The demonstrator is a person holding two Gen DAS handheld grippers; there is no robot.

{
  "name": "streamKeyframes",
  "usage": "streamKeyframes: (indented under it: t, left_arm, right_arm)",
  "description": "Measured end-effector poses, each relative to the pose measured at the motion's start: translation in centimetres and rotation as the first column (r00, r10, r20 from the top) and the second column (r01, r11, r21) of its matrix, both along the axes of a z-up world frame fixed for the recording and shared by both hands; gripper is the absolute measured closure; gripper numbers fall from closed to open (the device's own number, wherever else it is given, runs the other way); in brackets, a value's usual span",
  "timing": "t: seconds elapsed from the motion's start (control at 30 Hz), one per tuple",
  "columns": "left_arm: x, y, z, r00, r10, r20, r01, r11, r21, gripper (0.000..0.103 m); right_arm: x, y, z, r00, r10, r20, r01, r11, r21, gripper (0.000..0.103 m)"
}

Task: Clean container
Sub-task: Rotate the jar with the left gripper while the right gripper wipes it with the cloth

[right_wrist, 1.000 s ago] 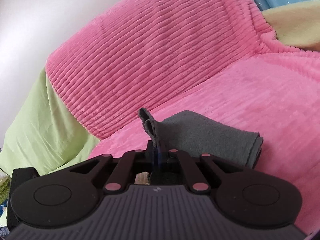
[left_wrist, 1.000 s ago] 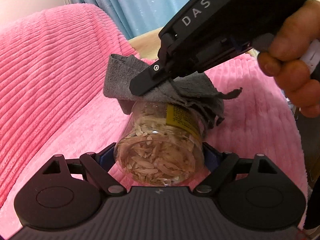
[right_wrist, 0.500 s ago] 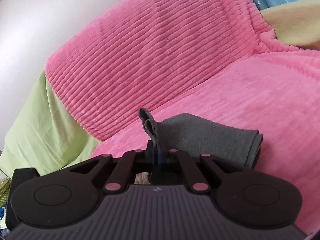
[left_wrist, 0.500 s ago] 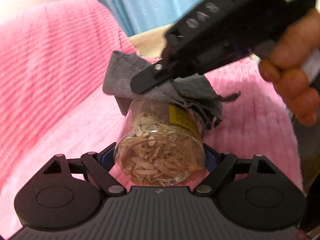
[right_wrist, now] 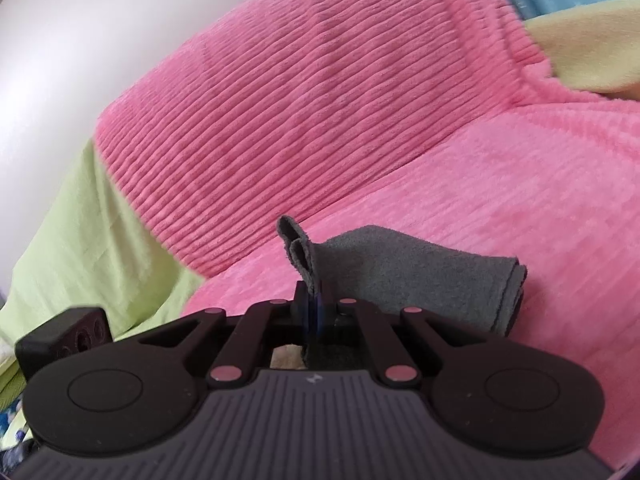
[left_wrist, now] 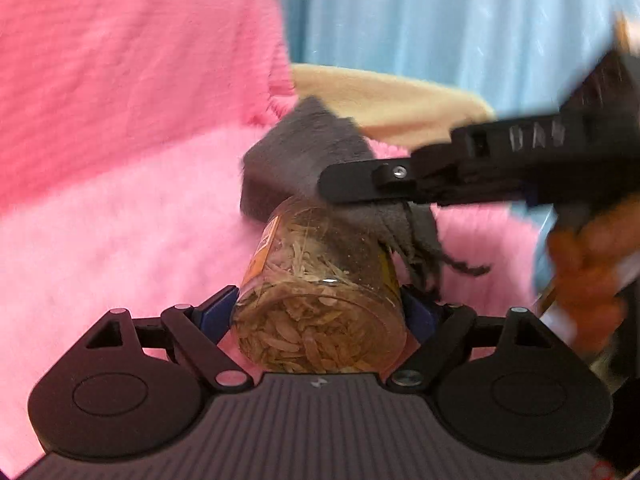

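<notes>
A clear jar [left_wrist: 320, 280] full of pale dried flakes, with an orange and yellow label, lies with its base toward the left wrist camera. My left gripper [left_wrist: 320, 312] is shut on it, blue pads pressing both sides. A grey cloth [left_wrist: 308, 152] drapes over the jar's far end, hiding the lid. My right gripper [left_wrist: 340, 184] reaches in from the right, held by a hand [left_wrist: 588, 264], and is shut on that cloth. In the right wrist view the grey cloth [right_wrist: 420, 276] hangs pinched between the closed fingers of the right gripper [right_wrist: 316, 300].
A pink ribbed blanket [right_wrist: 320, 100] covers the seat and backrest. A cream cushion [left_wrist: 380, 92] and a light blue curtain [left_wrist: 440, 20] lie behind. Green fabric [right_wrist: 92, 232] sits at the left, below a white wall [right_wrist: 80, 20].
The jar has turned in my left gripper, bringing the orange label to the left. The right gripper has levelled out and swung right with the cloth; the left view is blurred by motion.
</notes>
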State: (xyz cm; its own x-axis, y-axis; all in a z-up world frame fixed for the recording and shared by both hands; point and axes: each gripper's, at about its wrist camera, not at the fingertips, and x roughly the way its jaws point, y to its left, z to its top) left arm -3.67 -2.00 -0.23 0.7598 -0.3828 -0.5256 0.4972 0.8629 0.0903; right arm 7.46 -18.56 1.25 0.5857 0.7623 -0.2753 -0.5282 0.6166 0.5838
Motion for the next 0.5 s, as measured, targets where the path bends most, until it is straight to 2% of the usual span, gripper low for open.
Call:
streamKeyframes:
  t: [0.07, 0.13, 0.23, 0.37, 0.43, 0.5]
  left_arm:
    - [-0.5, -1.1, -0.4, 0.997, -0.026, 0.077, 0.016, 0.991, 0.133, 0.018]
    - [-0.9, -1.7, -0.8, 0.993, -0.046, 0.112, 0.023, 0.981, 0.195, 0.018]
    - [-1.1, -2.0, -0.9, 0.991, -0.051, 0.121, 0.025, 0.978, 0.208, 0.018]
    - [-1.5, -2.2, -0.8, 0.991, -0.053, 0.126, 0.025, 0.976, 0.215, 0.018]
    - [-1.4, -2.2, -0.8, 0.992, -0.047, 0.119, 0.022, 0.978, 0.205, 0.017]
    - [-1.1, -1.6, -0.7, 0.996, -0.029, 0.088, 0.014, 0.986, 0.167, 0.017]
  right_arm:
    - [-0.6, 0.6, 0.1, 0.998, 0.061, 0.002, -0.061, 0.998, -0.004, 0.101]
    - [-1.1, 1.3, 0.3, 0.995, 0.103, 0.016, -0.103, 0.994, -0.025, 0.101]
    - [-0.6, 1.3, 0.5, 0.996, 0.083, 0.037, -0.081, 0.995, -0.051, 0.102]
    - [1.0, -0.1, 0.2, 0.998, -0.062, 0.024, 0.063, 0.997, -0.032, 0.102]
    - [1.4, -0.4, -0.1, 0.998, -0.063, 0.005, 0.063, 0.998, -0.001, 0.102]
    - [1.3, -0.3, -0.1, 0.998, -0.065, 0.014, 0.065, 0.998, -0.009, 0.102]
